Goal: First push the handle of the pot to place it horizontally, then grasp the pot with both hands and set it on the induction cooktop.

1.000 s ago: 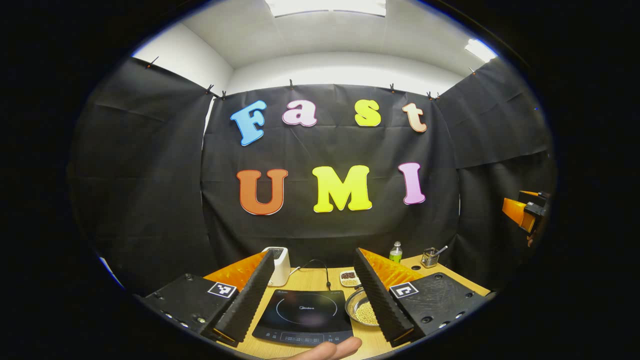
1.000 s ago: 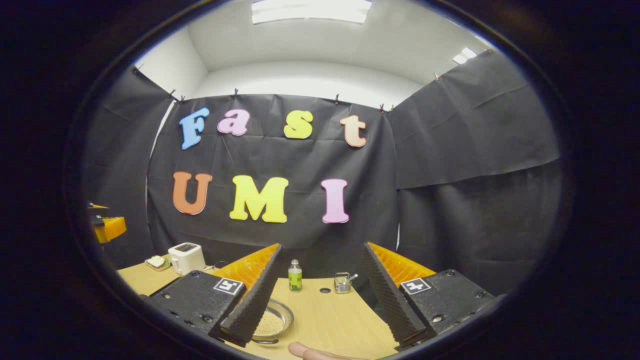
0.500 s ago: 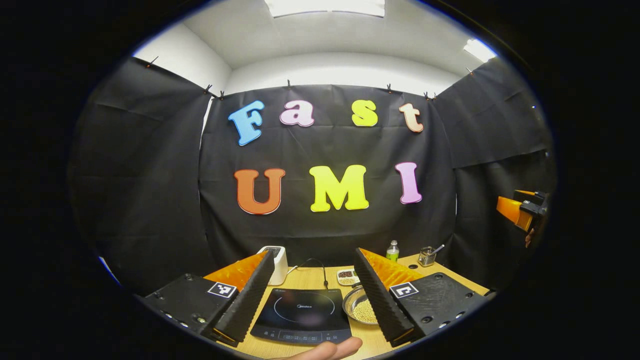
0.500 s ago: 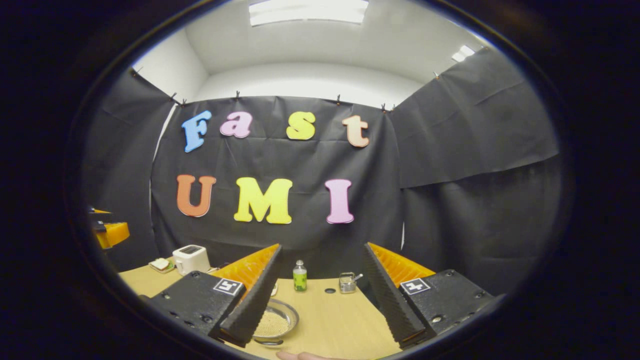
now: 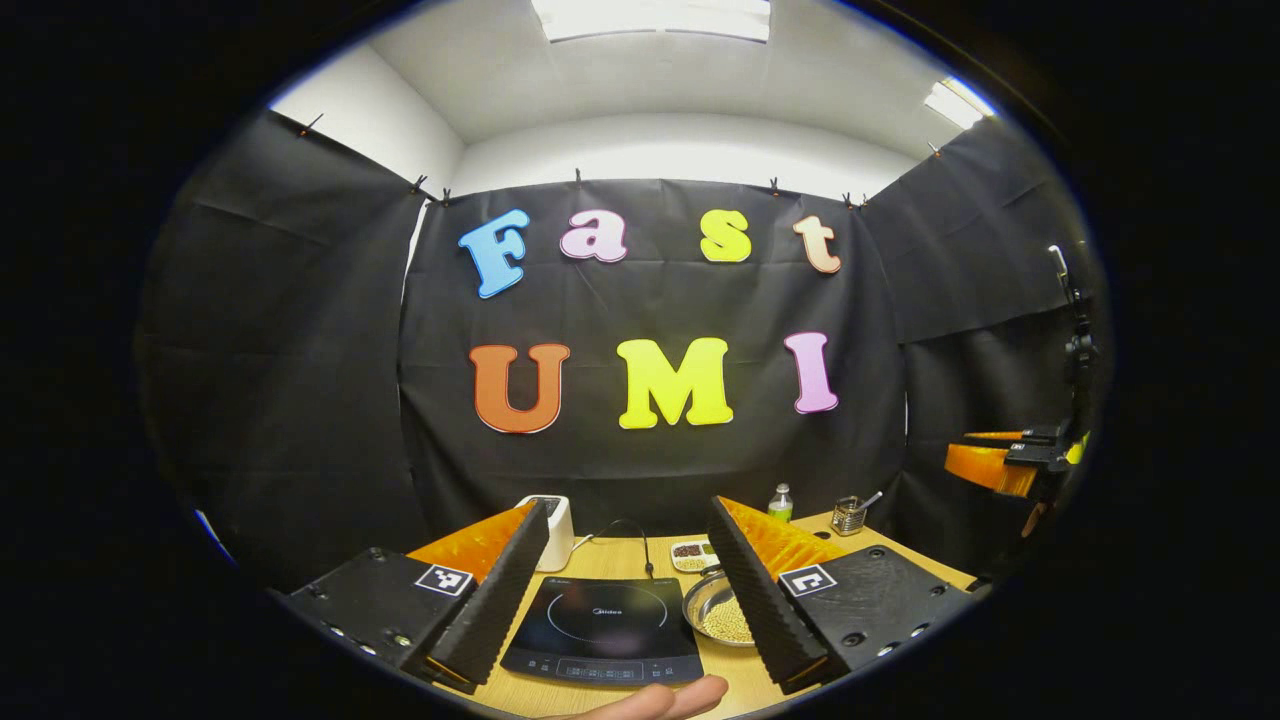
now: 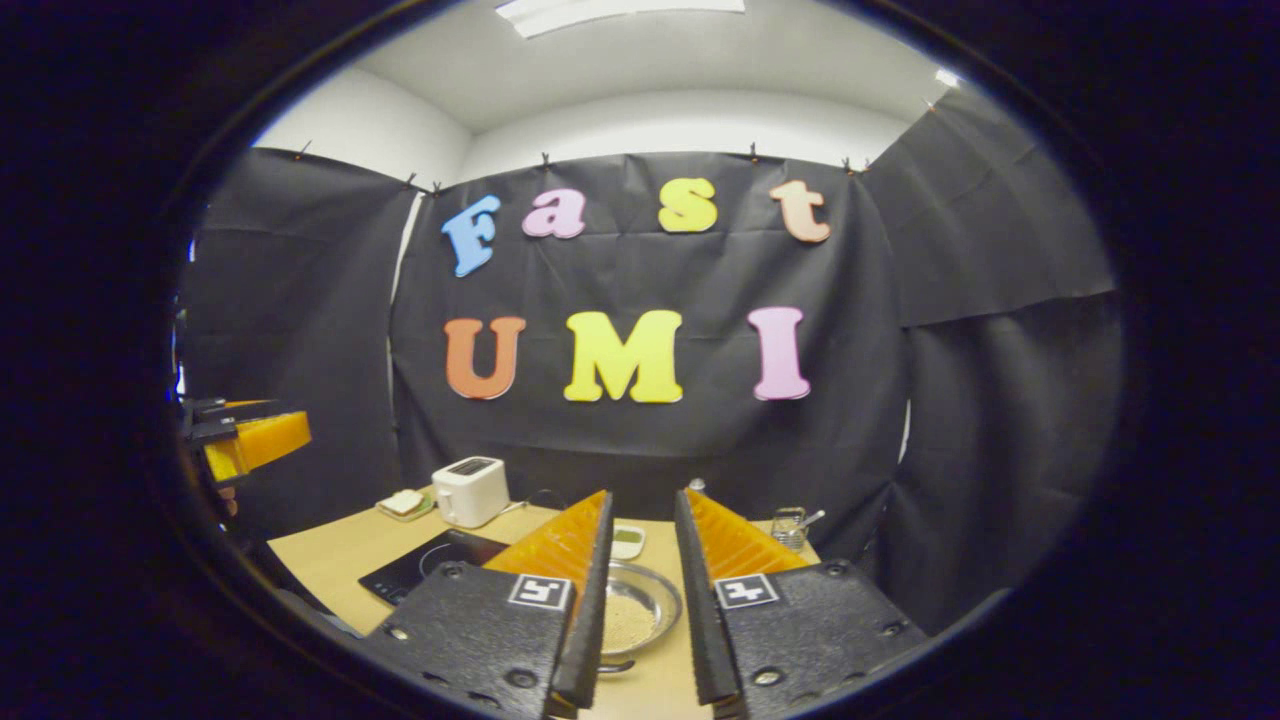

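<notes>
Now, left gripper [image 5: 620, 590]: my jaws stay spread wide, empty, above the induction cooktop [image 5: 603, 630].
Steel dish [image 5: 712, 612]: beside the cooktop on the tabletop [image 5: 620, 555].
Right gripper [image 6: 642, 600]: my jaws have narrowed to a slim gap, gripping nothing.
Pot: I see none; handle push not begun.

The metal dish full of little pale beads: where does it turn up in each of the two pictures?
Left gripper view: the metal dish lies low and right of centre, just right of the black cooktop.
Right gripper view: the metal dish lies low in the centre, seen between the gripper's own fingers.
Shared landmark: the white toaster at the table's back.
</notes>
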`<state>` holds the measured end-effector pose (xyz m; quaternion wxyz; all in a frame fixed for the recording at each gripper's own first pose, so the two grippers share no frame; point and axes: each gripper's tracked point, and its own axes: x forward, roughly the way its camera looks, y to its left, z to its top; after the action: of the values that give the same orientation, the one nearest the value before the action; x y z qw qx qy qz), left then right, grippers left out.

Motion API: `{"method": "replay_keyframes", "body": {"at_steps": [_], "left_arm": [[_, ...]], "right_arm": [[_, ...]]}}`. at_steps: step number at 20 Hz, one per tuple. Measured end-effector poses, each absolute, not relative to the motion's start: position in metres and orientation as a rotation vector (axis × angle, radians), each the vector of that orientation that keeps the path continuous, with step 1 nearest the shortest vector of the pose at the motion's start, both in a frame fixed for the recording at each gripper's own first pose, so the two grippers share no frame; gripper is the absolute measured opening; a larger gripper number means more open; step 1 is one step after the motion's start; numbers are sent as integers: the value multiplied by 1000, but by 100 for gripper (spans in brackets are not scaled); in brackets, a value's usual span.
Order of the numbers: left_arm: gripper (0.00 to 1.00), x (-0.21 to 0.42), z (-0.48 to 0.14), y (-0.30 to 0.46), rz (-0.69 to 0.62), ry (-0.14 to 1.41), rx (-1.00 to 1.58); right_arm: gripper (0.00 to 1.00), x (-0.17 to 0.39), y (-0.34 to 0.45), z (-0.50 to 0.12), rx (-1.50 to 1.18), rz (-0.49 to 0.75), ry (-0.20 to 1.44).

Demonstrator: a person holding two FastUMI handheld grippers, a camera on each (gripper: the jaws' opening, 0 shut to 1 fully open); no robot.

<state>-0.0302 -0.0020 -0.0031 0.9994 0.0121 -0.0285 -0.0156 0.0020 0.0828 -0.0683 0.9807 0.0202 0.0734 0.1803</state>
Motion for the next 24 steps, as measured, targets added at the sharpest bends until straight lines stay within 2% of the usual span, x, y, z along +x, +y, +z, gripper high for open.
{"method": "replay_keyframes", "body": {"at_steps": [1,2,4,7,8,11,12,16,17,20,24], "left_arm": [[95,-31,-5,-1,-28,-59,31],[95,-30,-5,-1,-28,-59,38],[95,-30,-8,-2,-26,-60,46],[95,-32,-16,-7,-35,-52,54],[95,-32,-19,-7,-38,-47,65],[96,-32,-26,-7,-35,-35,99],[96,-32,-28,-6,-33,-32,103],[96,-34,-33,-8,-42,-28,90],[96,-35,-33,-8,-41,-30,88],[96,-36,-36,-4,-37,-28,80],[96,-35,-37,-4,-38,-26,63]], "right_arm": [[19,1,87,-75,40,379,171],[8,2,89,-86,40,382,193],[1,1,96,-97,19,378,224],[0,1,107,-120,-4,374,267],[4,1,111,-130,-2,381,292],[1,4,119,-165,2,390,369],[4,5,122,-176,0,391,396],[4,3,134,-233,-8,420,540],[1,0,138,-247,-13,434,572],[4,-5,142,-283,-29,447,651],[0,-8,149,-316,-27,457,731]]}}
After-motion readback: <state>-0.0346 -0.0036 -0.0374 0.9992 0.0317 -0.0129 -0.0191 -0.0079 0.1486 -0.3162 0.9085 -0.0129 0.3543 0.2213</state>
